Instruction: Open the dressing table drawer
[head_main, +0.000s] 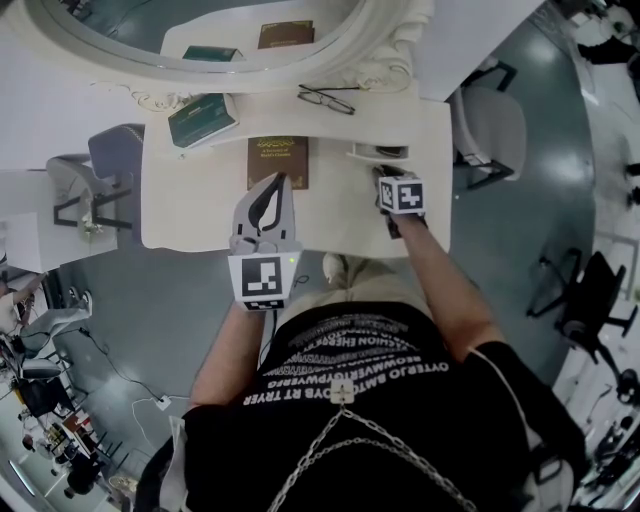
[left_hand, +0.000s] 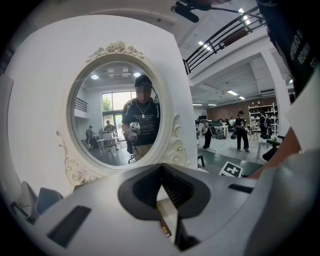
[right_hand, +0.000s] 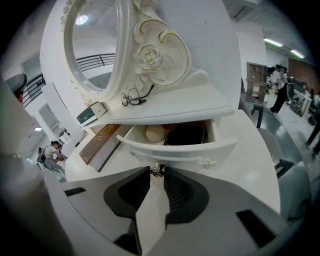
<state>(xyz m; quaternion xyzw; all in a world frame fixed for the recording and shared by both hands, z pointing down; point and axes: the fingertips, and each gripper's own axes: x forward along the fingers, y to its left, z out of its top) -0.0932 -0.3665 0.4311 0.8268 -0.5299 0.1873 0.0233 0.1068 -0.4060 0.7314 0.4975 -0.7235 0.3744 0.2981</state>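
The white dressing table has a small drawer under its raised shelf at the right, and the drawer stands partly pulled out. In the right gripper view the drawer shows a cream round thing and a black thing inside. My right gripper is shut on the drawer's small metal knob, which sits between the fingertips. From above, the right gripper points down at the drawer front. My left gripper hovers over the tabletop's front middle, shut with nothing in it; its tips touch.
A brown book lies just beyond the left gripper, a green book at the back left. Glasses rest on the shelf below the oval mirror. Chairs stand at the table's right and left.
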